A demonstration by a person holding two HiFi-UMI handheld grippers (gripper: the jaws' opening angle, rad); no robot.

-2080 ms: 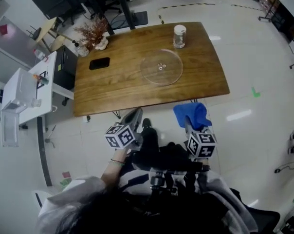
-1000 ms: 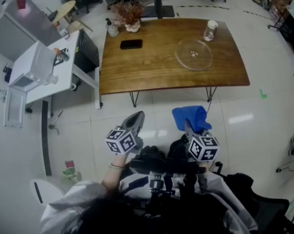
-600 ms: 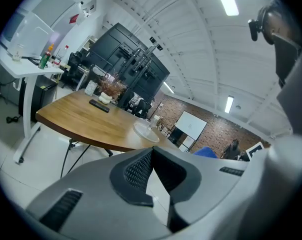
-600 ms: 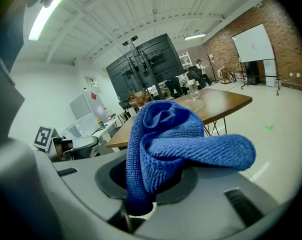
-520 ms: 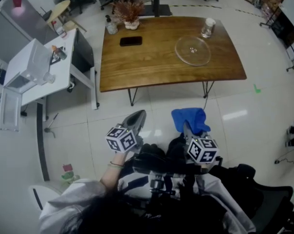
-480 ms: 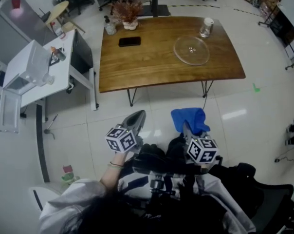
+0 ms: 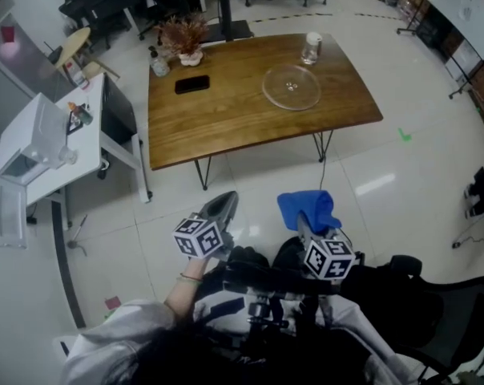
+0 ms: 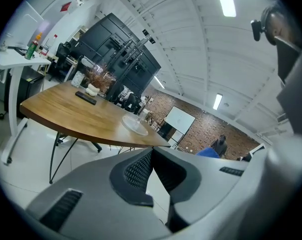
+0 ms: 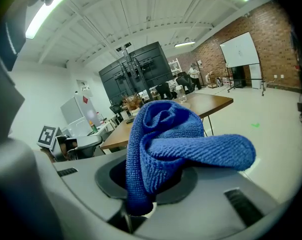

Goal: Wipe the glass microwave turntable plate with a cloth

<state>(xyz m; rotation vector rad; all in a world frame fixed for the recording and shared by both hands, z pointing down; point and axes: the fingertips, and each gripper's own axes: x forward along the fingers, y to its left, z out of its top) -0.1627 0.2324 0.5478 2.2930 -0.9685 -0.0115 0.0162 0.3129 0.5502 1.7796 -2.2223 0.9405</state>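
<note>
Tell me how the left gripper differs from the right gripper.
The left gripper is shut on nothing; the right gripper is shut on the blue cloth. In the head view the left gripper leans rightward, the right gripper leftward. Both are over the floor, short of the wooden table.

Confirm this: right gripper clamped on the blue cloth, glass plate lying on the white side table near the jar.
Wrong table: the head view shows the glass plate lying on the wooden table, near the jar. The right gripper is clamped on the blue cloth, as stated.
</note>
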